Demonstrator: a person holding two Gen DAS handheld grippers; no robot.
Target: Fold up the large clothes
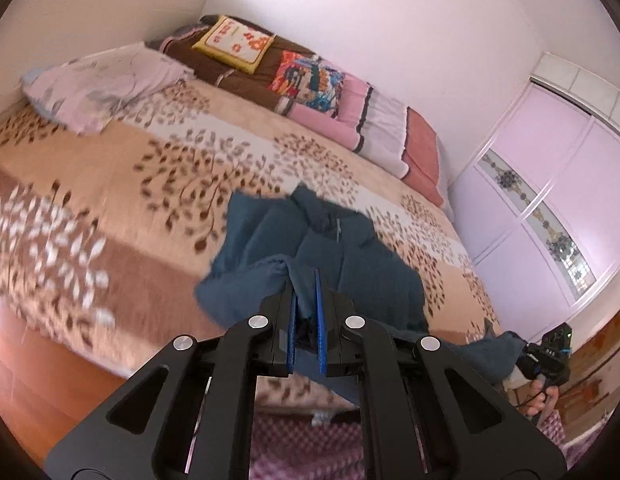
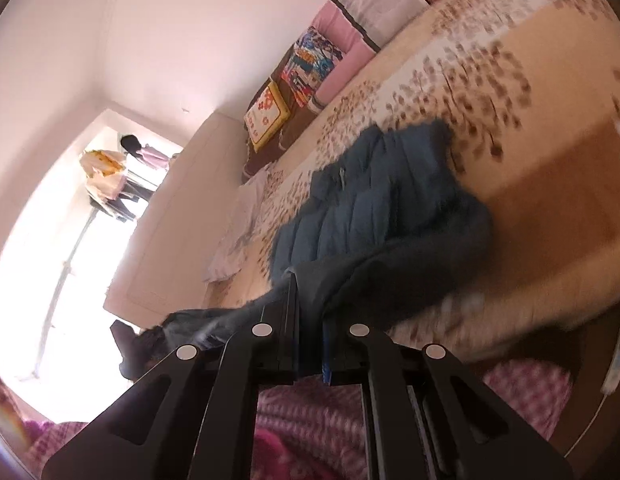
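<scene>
Centre frame, my left tongs [image 1: 306, 300] and right tongs [image 2: 308, 304] each clamp nearly closed on the blue garment [image 1: 349, 256] rumpled over the bed [image 1: 130, 168].

A bed [image 1: 122, 184] under a leaf-patterned cover is occupying the room. Pillows [image 1: 310, 80] are lying along the white wall [image 1: 389, 20] behind the bed. Lilac wardrobe doors [image 1: 549, 184] are standing beyond its foot. Daylight is flooding through a window [image 2: 70, 260] past its head.
</scene>
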